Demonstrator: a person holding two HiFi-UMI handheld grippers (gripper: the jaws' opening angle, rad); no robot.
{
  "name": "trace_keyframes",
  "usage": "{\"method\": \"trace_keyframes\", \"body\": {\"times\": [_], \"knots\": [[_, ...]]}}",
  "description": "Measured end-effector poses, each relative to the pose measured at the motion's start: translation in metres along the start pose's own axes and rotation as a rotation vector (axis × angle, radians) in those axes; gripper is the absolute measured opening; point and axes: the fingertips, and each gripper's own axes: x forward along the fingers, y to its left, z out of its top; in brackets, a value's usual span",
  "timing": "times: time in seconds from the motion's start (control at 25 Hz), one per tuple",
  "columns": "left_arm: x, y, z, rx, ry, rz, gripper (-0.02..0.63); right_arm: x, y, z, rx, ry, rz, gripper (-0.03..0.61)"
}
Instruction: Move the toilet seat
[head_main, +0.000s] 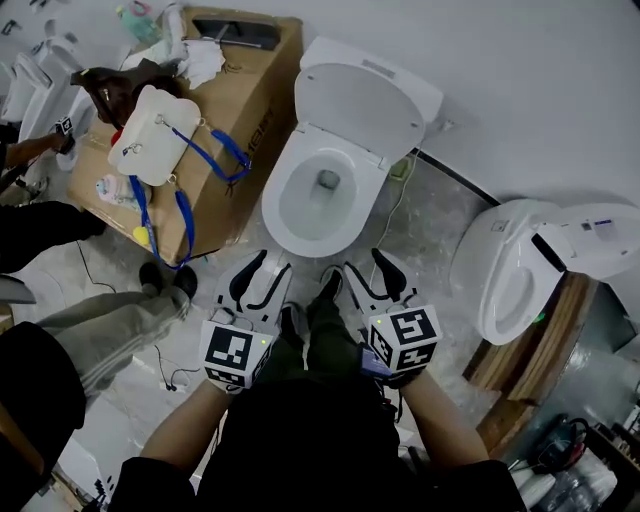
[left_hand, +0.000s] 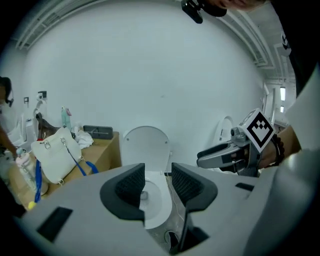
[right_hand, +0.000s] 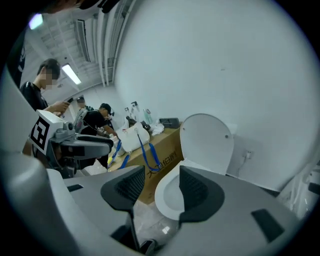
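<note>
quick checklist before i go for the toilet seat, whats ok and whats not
1. Left gripper empty, jaws apart: ok.
2. Right gripper empty, jaws apart: ok.
3. Toilet lid raised, leaning back: ok.
4. Seat ring told apart from the bowl rim, up or down: cannot tell.
5. A gripper in contact with the toilet: not ok, both hang short of the bowl's front edge.
6. Cardboard box clear of the bowl's left side: cannot tell, it stands very close.
</note>
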Motion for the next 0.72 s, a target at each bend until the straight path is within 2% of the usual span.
{"method": "trace_keyframes", "body": {"times": [0.16,0.36,0.72], "knots": [[0.034,0.019,-0.038,-0.012,0.087,0.045,0.158,0.033,-0.037,-0.035,0.063,0.093,0.015,0.232],[0.069,0.044,-0.088,-0.105,0.172,0.084,0.158,0.072,-0.064,-0.066,0.103,0.16,0.029,0.232],[0.122,0.071,-0.174,-0.222,0.308,0.049,0.158,0.13,-0.088,-0.119,0.303,0.198,-0.015,0.232]]}}
